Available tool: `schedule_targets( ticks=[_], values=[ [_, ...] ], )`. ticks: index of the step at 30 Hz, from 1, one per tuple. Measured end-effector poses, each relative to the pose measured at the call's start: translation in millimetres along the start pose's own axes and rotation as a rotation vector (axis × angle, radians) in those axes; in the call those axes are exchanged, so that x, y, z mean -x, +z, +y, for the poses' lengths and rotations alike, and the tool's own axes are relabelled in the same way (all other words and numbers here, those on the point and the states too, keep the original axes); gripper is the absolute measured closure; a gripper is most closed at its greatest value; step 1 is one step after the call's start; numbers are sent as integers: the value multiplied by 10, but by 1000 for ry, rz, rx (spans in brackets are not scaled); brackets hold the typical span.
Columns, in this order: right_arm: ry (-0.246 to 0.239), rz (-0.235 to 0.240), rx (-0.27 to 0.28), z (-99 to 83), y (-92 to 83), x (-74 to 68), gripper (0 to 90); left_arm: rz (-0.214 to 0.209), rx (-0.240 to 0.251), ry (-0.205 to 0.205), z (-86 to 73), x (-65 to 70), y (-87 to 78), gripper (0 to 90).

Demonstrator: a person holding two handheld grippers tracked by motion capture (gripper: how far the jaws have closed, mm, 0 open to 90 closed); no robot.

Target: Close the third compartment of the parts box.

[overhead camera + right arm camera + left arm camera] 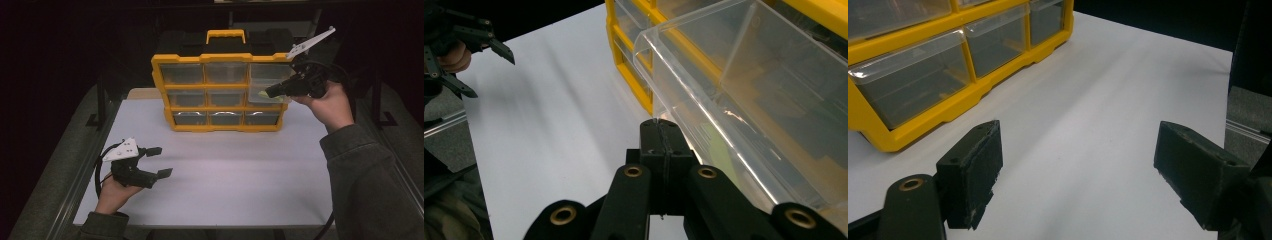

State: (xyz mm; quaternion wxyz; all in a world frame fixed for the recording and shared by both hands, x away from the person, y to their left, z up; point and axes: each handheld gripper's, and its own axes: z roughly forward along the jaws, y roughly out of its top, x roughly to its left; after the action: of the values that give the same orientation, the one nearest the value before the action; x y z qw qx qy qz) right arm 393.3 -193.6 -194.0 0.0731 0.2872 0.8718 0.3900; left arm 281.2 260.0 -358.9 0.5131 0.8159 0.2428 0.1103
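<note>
**While the little drawer sticks out, the right gripper holds its lip**

While the clear drawer point(265, 92) sticks partway out of the yellow box point(220, 107), the job looks like pulling it open. The drawer sits in the middle row of the box, on the right side. In the right gripper view it is see-through point(744, 100), and something pale and greenish seems to lie inside, but I cannot tell what it is.

The right gripper point(270, 91) is at the drawer's front. Its jaws are squeezed all the way together, and a thin edge of the drawer's front lip seems to be pinched between them.

Next, I think the hand must pull straight back, slow and even, so the drawer slides and does not tip or drop out. The box stands upright with nothing holding it, so a hard tug could drag it along.

The left gripper point(161, 162) rests low over the white table point(225, 190), well apart from the box. Its jaws stand wide open with nothing in them. It could come over and steady the box.

The other drawers look shut. A yellow handle point(226, 35) sits on top of the box. Nothing lies on the table in the drawer's way.
</note>
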Motion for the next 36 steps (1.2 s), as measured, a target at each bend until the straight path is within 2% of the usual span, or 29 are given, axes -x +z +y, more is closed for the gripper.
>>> schedule_targets(
  ticks=[15,17,20,22,25,27,30,36],
  values=[
    [33,-21,12,49,15,128,889,1,0,3,0,-10,-15,197],
    [35,-24,11,58,21,143,889,0,12,-8,0,-2,-12,197],
    [38,-28,9,71,28,161,889,2,2,2,0,-11,-20,197],
    [44,-30,7,79,33,176,889,1,13,-8,0,-4,-15,197],
    [49,-33,8,92,43,204,889,2,1,9,1,-19,-26,197],
    [53,-38,8,101,48,222,889,0,18,-15,-1,-4,-17,197],
    [55,-44,15,107,53,254,889,2,13,-2,-1,-14,-26,197],
    [71,-53,15,120,65,313,889,3,15,-11,-1,-10,-35,197]
  ],
)
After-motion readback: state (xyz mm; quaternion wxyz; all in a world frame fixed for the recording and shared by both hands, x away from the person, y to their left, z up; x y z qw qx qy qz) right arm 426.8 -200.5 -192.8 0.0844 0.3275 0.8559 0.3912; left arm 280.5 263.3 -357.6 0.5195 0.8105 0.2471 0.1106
